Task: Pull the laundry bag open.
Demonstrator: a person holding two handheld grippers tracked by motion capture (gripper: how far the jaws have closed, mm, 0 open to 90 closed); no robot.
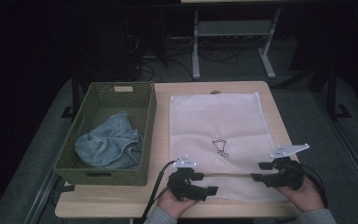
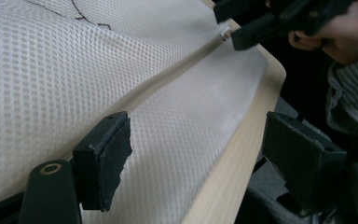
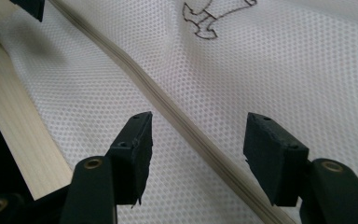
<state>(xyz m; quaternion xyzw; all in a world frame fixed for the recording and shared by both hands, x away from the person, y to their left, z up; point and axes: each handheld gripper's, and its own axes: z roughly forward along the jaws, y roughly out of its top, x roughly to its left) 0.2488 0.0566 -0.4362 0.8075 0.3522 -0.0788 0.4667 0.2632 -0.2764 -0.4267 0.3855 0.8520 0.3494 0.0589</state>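
White mesh bag (image 1: pixel 219 140) flat on desk (image 1: pixel 279 126), middle of frame. I hover left tool (image 1: pixel 205 183) and right tool (image 1: pixel 259 171) over zipper (image 3: pixel 186 126) near bottom edge, both wide apart, gripping nothing. Next, I think: find zipper pull, pinch, slide.

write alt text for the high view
Two hand-held black grippers, left and right, hover with fingers open over the near edge of a white mesh laundry bag lying flat on a light wooden table. Left of it, a green woven basket holds crumpled blue denim cloth.
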